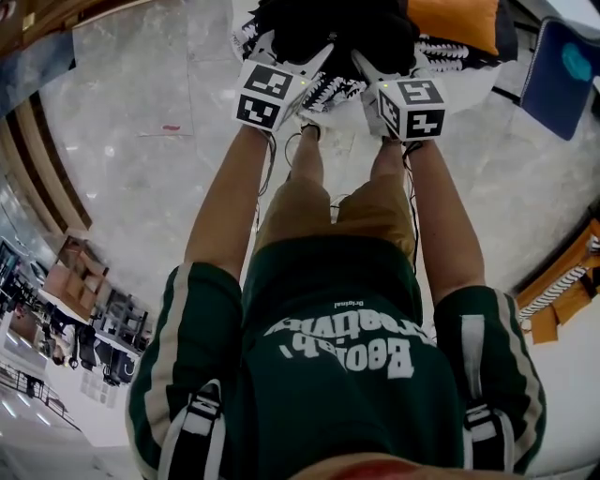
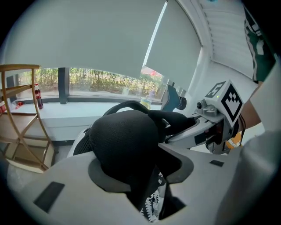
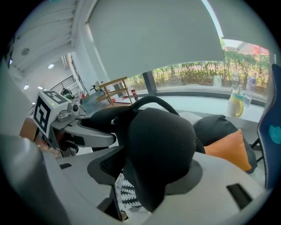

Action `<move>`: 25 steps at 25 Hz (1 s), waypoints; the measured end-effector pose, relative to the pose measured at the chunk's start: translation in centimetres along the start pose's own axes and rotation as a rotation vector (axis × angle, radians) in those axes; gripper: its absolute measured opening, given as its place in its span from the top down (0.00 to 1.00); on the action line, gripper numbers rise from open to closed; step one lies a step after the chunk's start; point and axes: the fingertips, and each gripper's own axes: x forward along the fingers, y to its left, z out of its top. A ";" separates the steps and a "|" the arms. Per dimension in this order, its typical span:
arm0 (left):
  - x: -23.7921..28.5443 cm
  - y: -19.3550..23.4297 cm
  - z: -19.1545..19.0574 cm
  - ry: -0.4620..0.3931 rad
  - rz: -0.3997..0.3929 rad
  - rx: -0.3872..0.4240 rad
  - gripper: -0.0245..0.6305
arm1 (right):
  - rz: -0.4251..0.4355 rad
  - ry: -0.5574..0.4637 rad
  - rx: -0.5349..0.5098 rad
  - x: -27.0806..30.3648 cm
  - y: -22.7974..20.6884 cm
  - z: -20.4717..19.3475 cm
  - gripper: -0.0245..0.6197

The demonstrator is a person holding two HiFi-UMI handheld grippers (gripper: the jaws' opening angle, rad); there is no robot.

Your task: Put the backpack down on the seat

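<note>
- Pale marble floor (image 1: 141, 150) fills the head view. A person in a green shirt and tan shorts reaches both bare arms forward to a white cushioned seat (image 1: 469, 84) at the top edge.
- On that seat, over a black-and-white patterned cloth (image 1: 328, 92), lies the black fabric backpack (image 1: 347, 23). An orange cushion (image 1: 455, 21) sits just beside it, and a blue chair (image 1: 562, 66) stands near.
- The left gripper (image 1: 300, 49) and the right gripper (image 1: 386, 61) point side by side into the backpack's near side. From above, their fingers merge with the black fabric, so the head view does not show how they stand.
- The left gripper view does. Its fingers stand spread, with a black mesh padded shoulder strap (image 2: 125, 145) lying loosely in the gap between them.
- The right gripper view shows the same for the other shoulder strap (image 3: 162, 149). The fingers are wide apart, the strap rests between the pads, and the patterned cloth shows underneath.
- Both gripper views, unlike the head view, show grey roller blinds (image 2: 88, 39) over a window with greenery outside.
- The left gripper view brings a light wooden rack (image 2: 22, 123) close at its left edge, with a dark cola bottle (image 2: 38, 96) on the sill.
- The right gripper view shows a yellow mug (image 3: 236, 106) on the sill and a dark grey cushion (image 3: 219, 127) behind the orange one.
</note>
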 end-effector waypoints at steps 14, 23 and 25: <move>1.9 1.2 -0.7 0.028 0.077 -0.042 0.51 | -0.034 0.078 0.000 1.1 -2.3 -2.6 0.53; 1.0 1.0 -2.1 0.057 0.136 -0.086 0.42 | -0.151 0.078 0.017 -0.9 -4.3 -3.3 0.51; 0.7 1.0 -2.3 0.058 0.147 -0.090 0.42 | -0.150 0.078 0.016 -1.1 -4.1 -3.4 0.51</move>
